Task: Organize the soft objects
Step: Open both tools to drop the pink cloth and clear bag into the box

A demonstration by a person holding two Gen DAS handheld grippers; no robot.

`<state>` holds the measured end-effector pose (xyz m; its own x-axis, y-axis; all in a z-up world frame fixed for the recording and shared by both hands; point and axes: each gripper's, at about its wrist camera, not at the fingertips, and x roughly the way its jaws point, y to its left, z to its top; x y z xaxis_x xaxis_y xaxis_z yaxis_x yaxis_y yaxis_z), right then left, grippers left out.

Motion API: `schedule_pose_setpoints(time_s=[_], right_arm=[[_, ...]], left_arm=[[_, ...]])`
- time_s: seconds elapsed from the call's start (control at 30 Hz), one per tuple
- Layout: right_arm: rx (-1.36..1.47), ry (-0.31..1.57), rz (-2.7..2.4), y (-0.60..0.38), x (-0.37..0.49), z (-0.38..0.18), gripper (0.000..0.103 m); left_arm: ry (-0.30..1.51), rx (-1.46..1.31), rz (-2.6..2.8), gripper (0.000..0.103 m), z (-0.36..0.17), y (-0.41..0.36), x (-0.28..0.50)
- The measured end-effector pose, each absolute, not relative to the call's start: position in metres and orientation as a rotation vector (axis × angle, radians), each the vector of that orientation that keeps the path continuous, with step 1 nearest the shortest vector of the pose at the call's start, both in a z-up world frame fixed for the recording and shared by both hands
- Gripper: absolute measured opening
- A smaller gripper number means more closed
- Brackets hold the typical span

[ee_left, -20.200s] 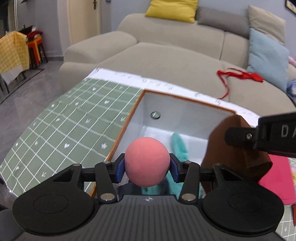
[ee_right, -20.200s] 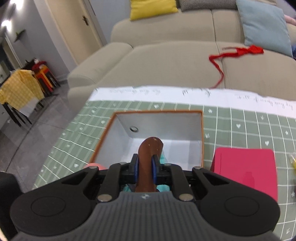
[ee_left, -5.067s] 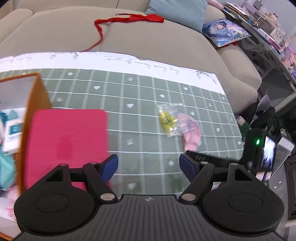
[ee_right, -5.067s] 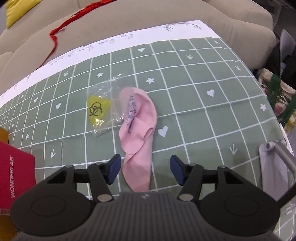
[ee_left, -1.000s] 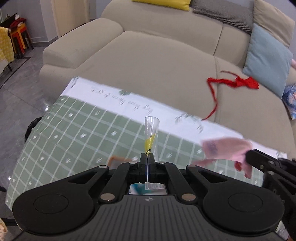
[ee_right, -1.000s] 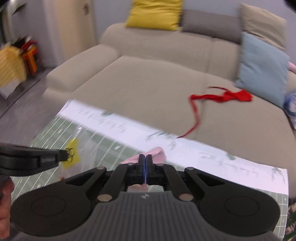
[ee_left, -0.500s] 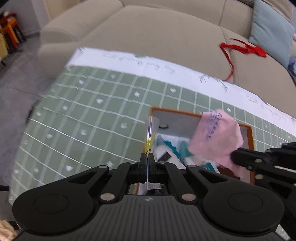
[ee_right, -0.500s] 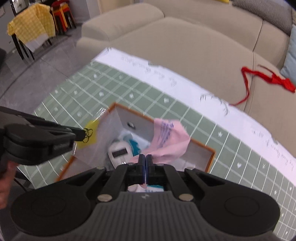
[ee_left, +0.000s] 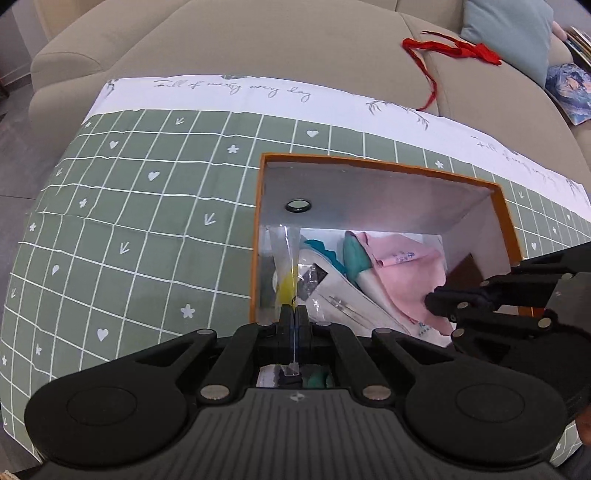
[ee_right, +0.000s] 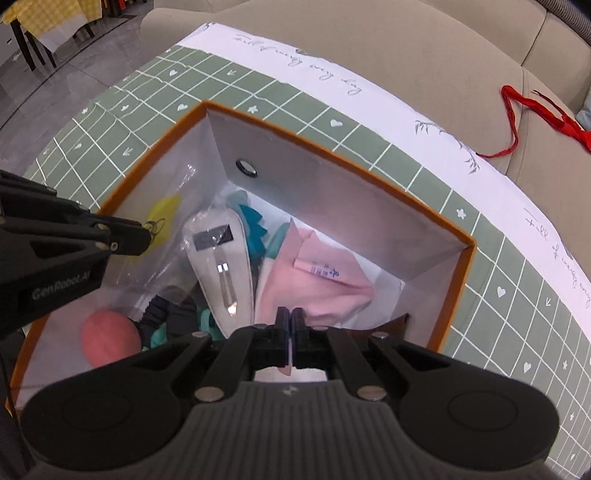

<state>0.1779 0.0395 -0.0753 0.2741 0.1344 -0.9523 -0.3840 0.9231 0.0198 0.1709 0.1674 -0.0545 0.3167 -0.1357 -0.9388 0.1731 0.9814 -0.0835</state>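
An orange-rimmed box [ee_left: 502,210] [ee_right: 466,258] with white walls sits on the green grid cloth. My left gripper [ee_left: 293,317] is shut on a clear plastic bag with a yellow label [ee_left: 286,266], hanging inside the box's left side; it shows in the right wrist view [ee_right: 162,218]. My right gripper [ee_right: 290,325] is shut on a pink cloth [ee_right: 321,284], lowered into the box; it also shows in the left wrist view [ee_left: 406,273]. Inside lie a pink ball [ee_right: 109,338], teal items [ee_right: 255,229] and a white pouch [ee_right: 221,266].
The green grid tablecloth [ee_left: 147,206] covers the table, with a white printed border at the back. A beige sofa [ee_left: 277,40] stands behind it with a red ribbon [ee_left: 450,50] and a blue cushion [ee_left: 506,33] on it.
Both grippers have dropped down into the box with their loads. The pink cloth and the plastic bag now hang inside the box walls instead of above them.
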Motion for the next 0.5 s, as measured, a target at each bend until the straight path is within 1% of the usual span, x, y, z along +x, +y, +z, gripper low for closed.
schedule_pose_setpoints(time_s=[0.1, 0.3, 0.33, 0.4, 0.5], right_arm=[[-0.226, 1.273, 0.374, 0.038, 0.175, -0.077, 0.0], [-0.189, 1.387, 0.417, 0.034, 0.167, -0.088, 0.0], [-0.183, 1.411, 0.41, 0.033, 0.167, -0.089, 0.002], [-0.205, 1.377, 0.366, 0.032, 0.167, -0.086, 0.005], [-0.194, 1.311, 0.404, 0.033, 0.163, -0.077, 0.005]], left_arm=[[1.231, 0.025, -0.216, 0.0, -0.056, 0.168, 0.171], [1.222, -0.001, -0.227, 0.0, -0.053, 0.168, 0.173], [1.224, -0.005, -0.231, 0.0, -0.053, 0.168, 0.173], [1.227, -0.006, -0.242, 0.0, -0.053, 0.167, 0.173], [1.228, 0.012, -0.248, 0.0, -0.054, 0.164, 0.174]])
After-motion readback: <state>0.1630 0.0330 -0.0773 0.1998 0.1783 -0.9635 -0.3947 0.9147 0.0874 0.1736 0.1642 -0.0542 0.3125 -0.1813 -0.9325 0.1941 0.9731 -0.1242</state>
